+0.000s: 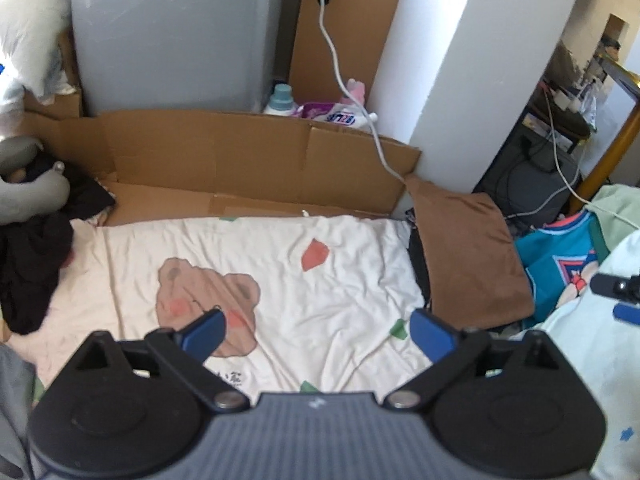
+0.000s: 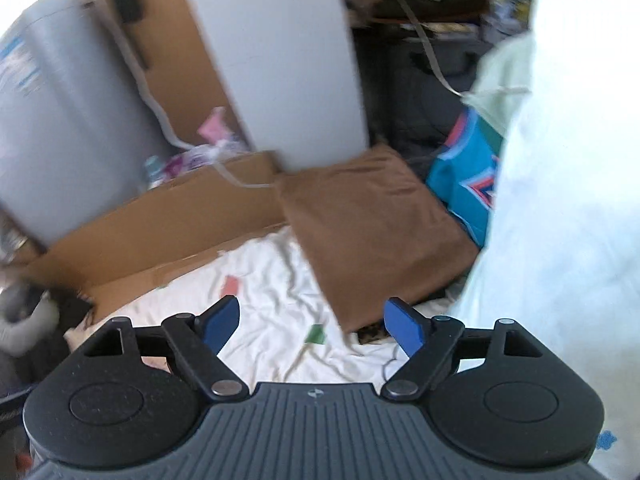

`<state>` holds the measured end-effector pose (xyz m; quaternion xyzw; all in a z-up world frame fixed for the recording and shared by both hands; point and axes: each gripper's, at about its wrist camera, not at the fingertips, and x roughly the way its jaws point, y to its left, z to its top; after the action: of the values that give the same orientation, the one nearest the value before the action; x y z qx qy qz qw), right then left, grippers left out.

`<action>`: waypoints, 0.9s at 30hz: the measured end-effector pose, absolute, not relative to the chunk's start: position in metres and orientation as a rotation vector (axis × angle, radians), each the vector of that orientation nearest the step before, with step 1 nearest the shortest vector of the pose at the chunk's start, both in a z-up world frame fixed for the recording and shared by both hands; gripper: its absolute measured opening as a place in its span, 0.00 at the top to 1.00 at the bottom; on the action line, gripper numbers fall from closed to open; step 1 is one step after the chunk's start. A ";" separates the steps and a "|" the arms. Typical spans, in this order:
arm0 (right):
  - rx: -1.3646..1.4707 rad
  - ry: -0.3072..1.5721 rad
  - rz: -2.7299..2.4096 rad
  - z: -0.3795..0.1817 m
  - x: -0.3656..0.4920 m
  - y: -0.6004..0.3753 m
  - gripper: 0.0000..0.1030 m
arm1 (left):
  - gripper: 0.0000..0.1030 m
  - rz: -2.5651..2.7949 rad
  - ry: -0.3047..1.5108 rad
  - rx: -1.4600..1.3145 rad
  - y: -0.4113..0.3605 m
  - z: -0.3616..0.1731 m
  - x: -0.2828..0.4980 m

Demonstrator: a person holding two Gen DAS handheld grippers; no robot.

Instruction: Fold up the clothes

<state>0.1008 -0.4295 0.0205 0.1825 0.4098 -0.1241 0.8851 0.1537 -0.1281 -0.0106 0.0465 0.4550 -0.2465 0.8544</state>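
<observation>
White bear-print garment lies flat, cardboard bordering it.

Both grippers look the same: the left gripper and right gripper have blue fingertips on black link arms, silver pivot screws, round black side housings, and a ribbed grey body.

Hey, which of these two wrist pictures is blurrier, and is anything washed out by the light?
Right wrist view: clearly blurrier, the grey appliance and cardboard smeared, the pale garment at right blown out near white. Left wrist view: mostly sharp, the bear-print shirt readable, edges bent by the fisheye, the white pillar brightly lit.
</observation>
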 end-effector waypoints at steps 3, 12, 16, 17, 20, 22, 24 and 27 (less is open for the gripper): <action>0.310 0.838 -0.228 0.029 0.096 -0.413 0.17 | 0.03 -0.533 0.920 0.128 -0.122 -0.005 0.146; 0.277 0.844 -0.170 0.039 0.071 -0.388 0.13 | 0.01 -0.453 0.875 0.082 -0.082 0.020 0.128; 0.283 0.842 -0.122 0.045 0.066 -0.376 0.13 | 0.01 -0.426 0.872 0.070 -0.065 0.028 0.115; 0.286 0.848 -0.114 0.045 0.065 -0.372 0.13 | 0.01 -0.409 0.867 0.072 -0.059 0.031 0.111; 0.242 0.864 -0.089 0.045 0.064 -0.359 0.13 | 0.00 -0.364 0.858 0.046 -0.042 0.037 0.102; 0.226 0.861 -0.081 0.045 0.060 -0.351 0.13 | 0.00 -0.333 0.866 0.032 -0.031 0.041 0.098; 0.216 0.860 -0.066 0.045 0.055 -0.342 0.13 | 0.00 -0.311 0.865 0.014 -0.021 0.046 0.093; 0.185 0.869 -0.016 0.046 0.047 -0.324 0.13 | 0.00 -0.281 0.851 0.001 -0.006 0.055 0.082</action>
<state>0.0468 -0.3238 0.0457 0.0894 0.4203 -0.0076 0.9029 0.0821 -0.0061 0.0548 0.0005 0.4115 -0.1359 0.9012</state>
